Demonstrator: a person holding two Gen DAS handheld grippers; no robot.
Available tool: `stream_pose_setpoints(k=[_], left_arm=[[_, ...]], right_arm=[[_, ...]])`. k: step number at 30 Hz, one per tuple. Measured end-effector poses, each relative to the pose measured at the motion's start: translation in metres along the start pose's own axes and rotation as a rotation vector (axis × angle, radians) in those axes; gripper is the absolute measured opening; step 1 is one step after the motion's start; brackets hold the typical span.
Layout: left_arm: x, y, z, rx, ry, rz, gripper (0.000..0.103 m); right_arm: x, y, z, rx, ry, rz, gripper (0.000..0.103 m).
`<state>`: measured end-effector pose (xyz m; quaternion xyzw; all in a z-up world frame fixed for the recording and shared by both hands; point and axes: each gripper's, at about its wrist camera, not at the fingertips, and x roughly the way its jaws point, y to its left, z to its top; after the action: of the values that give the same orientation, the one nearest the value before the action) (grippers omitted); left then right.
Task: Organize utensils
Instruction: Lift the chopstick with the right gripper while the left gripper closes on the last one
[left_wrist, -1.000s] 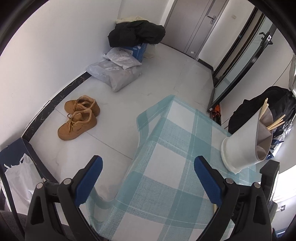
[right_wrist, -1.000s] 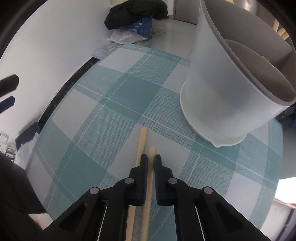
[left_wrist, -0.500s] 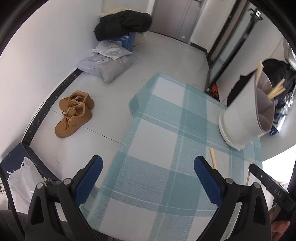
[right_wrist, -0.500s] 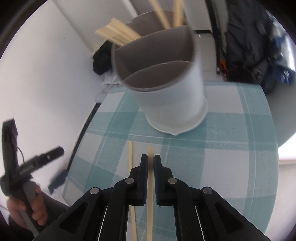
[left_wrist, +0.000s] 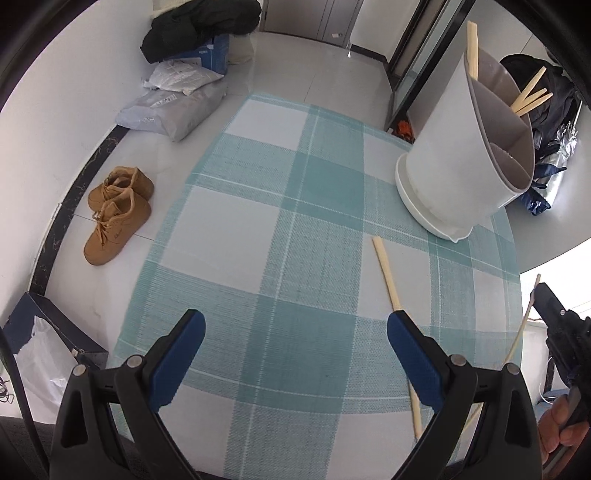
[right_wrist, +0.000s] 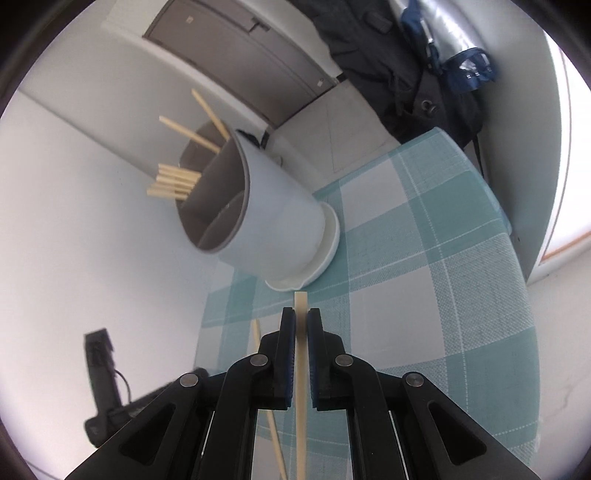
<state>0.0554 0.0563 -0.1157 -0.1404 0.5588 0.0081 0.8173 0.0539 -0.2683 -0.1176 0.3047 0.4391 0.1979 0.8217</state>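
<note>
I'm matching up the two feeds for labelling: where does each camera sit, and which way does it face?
Left wrist: on the open left gripper, looking steeply down on the checked tablecloth; a hand shows at right.
Right wrist: on the right gripper, shut on a chopstick, facing the utensil holder, rolled sideways.
Shared: holder, tablecloth, the loose chopstick and each other's gripper.
</note>
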Motion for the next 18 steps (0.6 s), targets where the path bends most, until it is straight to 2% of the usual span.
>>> stream_pose_setpoints(k=[4, 8, 15, 18], left_arm=[[0.009, -0.009, 0.005, -0.011, 0.035, -0.01, 0.096], [0.018, -0.023, 0.012, 0.028, 0.042, 0.037, 0.094], [0.031, -0.041, 0.021, 0.063, 0.05, 0.069, 0.091], [0.038, -0.043, 0.025, 0.061, 0.063, 0.099, 0.078]], right_arm=[[-0.013, -0.009, 0.007, 0.045, -0.053, 0.014, 0.005], [-0.025, -0.015, 0.008, 0.042, -0.092, -0.017, 0.005], [-0.033, -0.024, 0.01, 0.044, -0.106, -0.031, 0.005], [-0.035, -0.026, 0.011, 0.046, -0.114, -0.029, 0.005]])
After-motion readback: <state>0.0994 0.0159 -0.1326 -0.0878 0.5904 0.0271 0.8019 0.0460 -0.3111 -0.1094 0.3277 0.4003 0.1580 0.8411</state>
